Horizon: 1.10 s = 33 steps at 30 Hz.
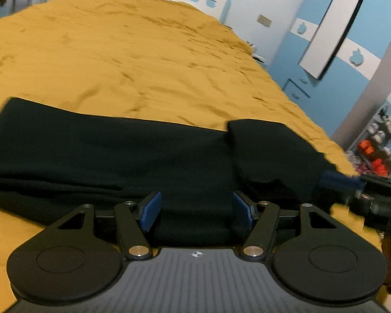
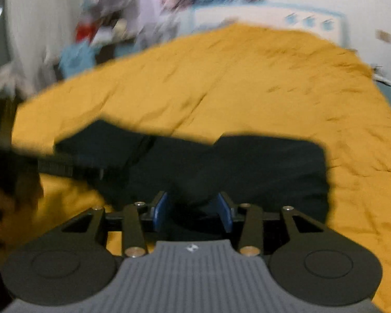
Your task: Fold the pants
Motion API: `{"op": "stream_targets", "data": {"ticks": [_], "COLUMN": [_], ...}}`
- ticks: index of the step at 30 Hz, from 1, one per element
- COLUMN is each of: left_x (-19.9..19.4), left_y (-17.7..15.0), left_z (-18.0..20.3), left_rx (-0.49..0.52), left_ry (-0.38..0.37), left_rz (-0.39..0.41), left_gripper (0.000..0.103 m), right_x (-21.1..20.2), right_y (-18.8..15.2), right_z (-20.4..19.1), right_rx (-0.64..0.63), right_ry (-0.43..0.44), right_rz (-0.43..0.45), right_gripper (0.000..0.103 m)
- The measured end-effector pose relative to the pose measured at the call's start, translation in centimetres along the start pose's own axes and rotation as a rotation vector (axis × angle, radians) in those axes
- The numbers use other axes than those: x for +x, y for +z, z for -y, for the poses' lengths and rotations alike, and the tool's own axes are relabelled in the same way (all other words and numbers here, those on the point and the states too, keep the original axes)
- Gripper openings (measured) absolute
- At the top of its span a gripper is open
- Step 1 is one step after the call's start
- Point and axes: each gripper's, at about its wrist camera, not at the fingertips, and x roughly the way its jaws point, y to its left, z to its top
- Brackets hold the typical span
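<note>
Black pants (image 1: 117, 151) lie folded lengthwise across a mustard-yellow bedspread (image 1: 117, 52), with their right end doubled back over itself (image 1: 260, 151). My left gripper (image 1: 196, 203) is open wide over the pants' near edge, its blue pads apart from the cloth. My right gripper (image 2: 193, 208) is open at the pants (image 2: 273, 172), and a hump of black fabric sits loosely between its blue pads. From the left wrist, one of its fingers (image 1: 338, 180) shows, blurred, at the pants' right end. A hand (image 2: 10, 198) holds the other gripper at the left edge.
The bedspread (image 2: 247, 78) stretches far beyond the pants. A blue-and-white wardrobe (image 1: 325, 39) and shelves with small items (image 1: 378, 151) stand past the bed's right side. Cluttered furniture (image 2: 91, 34) sits beyond the far left corner.
</note>
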Motion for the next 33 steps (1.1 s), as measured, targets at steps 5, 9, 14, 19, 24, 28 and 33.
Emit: {"op": "stream_targets", "data": {"ticks": [5,9,14,19,24,28,33], "left_x": [2.3,3.9,6.1,7.4,8.0,7.8,8.0], "left_y": [0.5,0.8,1.5,1.7,1.5,1.2,0.9], "left_z": [1.1,1.2,1.2,2.0,2.1,1.5,1.3], "left_rx": [-0.188,-0.356,-0.471,-0.454,-0.429,-0.466,-0.513], "left_ry": [-0.141,-0.188,-0.168,-0.166,-0.141,-0.161,-0.166], "left_rz": [-0.079,-0.112,-0.129,-0.128,-0.154,-0.151,-0.171], "left_gripper": [0.078,0.081,0.083,0.058,0.018,0.018,0.031], "right_x": [-1.6,-2.1,-1.3,-1.0,-0.6,-2.3,-3.8], "right_y": [0.3,-0.8,-2.0,-4.0,-5.9,-5.2,-3.9], "right_z": [2.7,3.3,4.7,6.1,4.8,4.4,5.5], "right_rx": [0.131,0.202,0.34,0.442,0.28,0.26,0.363], "right_ry": [-0.135,-0.144,-0.15,-0.123,-0.152,-0.095,-0.112], "right_rz": [0.076,0.078,0.05,0.021,-0.182,-0.158,-0.035], "right_gripper": [0.044,0.045,0.047,0.02,0.0,0.0,0.016]}}
